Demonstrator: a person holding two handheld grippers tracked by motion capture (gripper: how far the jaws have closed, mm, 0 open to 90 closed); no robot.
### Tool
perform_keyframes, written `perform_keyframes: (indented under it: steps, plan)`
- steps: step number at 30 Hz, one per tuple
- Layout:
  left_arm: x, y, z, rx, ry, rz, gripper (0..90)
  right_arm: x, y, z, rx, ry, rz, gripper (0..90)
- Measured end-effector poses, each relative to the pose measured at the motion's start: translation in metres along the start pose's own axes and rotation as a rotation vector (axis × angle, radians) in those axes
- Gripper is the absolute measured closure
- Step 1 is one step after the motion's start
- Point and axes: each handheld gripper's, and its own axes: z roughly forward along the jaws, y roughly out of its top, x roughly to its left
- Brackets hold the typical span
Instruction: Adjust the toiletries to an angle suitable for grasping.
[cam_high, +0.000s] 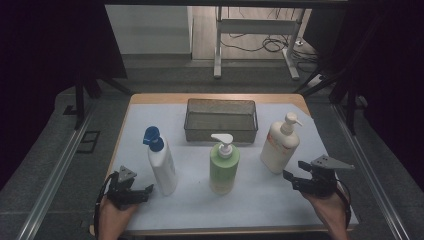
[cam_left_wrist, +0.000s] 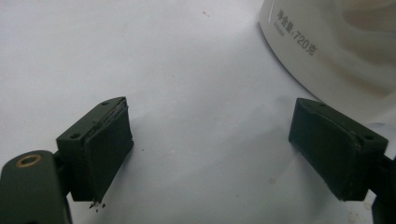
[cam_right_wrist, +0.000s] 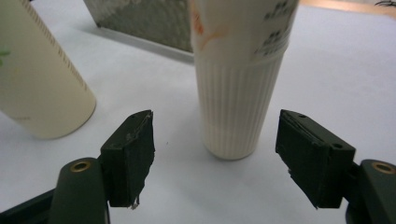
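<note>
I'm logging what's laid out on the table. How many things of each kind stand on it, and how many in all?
Pump bottles: 3, namely the blue-capped white bottle, the green bottle and the cream bottle
Mesh baskets: 1, the metal basket
Total: 4

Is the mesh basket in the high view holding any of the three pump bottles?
No: the mesh basket holds no bottle, while the blue-capped bottle, green bottle and cream bottle stand on the table in front of it.
</note>
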Motion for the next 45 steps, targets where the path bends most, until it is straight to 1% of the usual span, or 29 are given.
perform_keyframes:
  steps: [4, 9, 12, 15, 17, 19, 22, 25, 30, 33, 38, 41, 45]
  plan:
    - [0.0, 0.0, 0.0, 0.0, 0.0, 0.0, 13.0, -0.002, 0.007, -0.001, -0.015, -0.018, -0.002, 25.3]
    - [0.0, 0.0, 0.0, 0.0, 0.0, 0.0, 13.0, -0.002, 0.016, -0.001, -0.028, -0.035, -0.02, 23.6]
    - [0.0, 0.0, 0.0, 0.0, 0.0, 0.0, 13.0, -0.004, 0.022, 0.001, -0.042, -0.04, -0.017, 22.9]
    - [0.0, 0.0, 0.0, 0.001, 0.0, 0.001, 13.0, -0.005, 0.025, 0.003, -0.044, -0.041, -0.015, 22.0]
    - [0.0, 0.0, 0.0, 0.0, 0.0, -0.001, 13.0, -0.006, 0.031, 0.008, -0.052, -0.044, -0.015, 21.2]
    - [0.0, 0.0, 0.0, 0.0, 0.0, 0.0, 13.0, -0.006, 0.033, 0.009, -0.051, -0.046, -0.016, 20.9]
    - [0.0, 0.0, 0.0, 0.0, 0.0, -0.001, 12.9, -0.005, 0.04, 0.015, -0.055, -0.054, -0.028, 20.2]
    - [0.0, 0.0, 0.0, 0.0, 0.0, -0.001, 13.0, -0.005, 0.044, 0.02, -0.05, -0.056, -0.029, 20.1]
    - [0.0, 0.0, 0.0, 0.0, 0.0, 0.0, 13.0, -0.004, 0.051, 0.028, -0.059, -0.065, -0.035, 20.5]
    - [0.0, 0.0, 0.0, 0.0, 0.0, 0.0, 13.0, -0.004, 0.055, 0.032, -0.057, -0.066, -0.031, 21.1]
    - [0.0, 0.0, 0.0, -0.001, 0.0, -0.001, 13.0, -0.004, 0.059, 0.04, -0.058, -0.073, -0.044, 23.4]
    - [0.0, 0.0, 0.0, -0.001, 0.0, -0.001, 13.0, -0.003, 0.062, 0.044, -0.051, -0.072, -0.039, 24.2]
    - [0.0, 0.0, 0.0, -0.001, 0.0, -0.001, 13.0, -0.002, 0.064, 0.049, -0.047, -0.079, -0.046, 27.7]
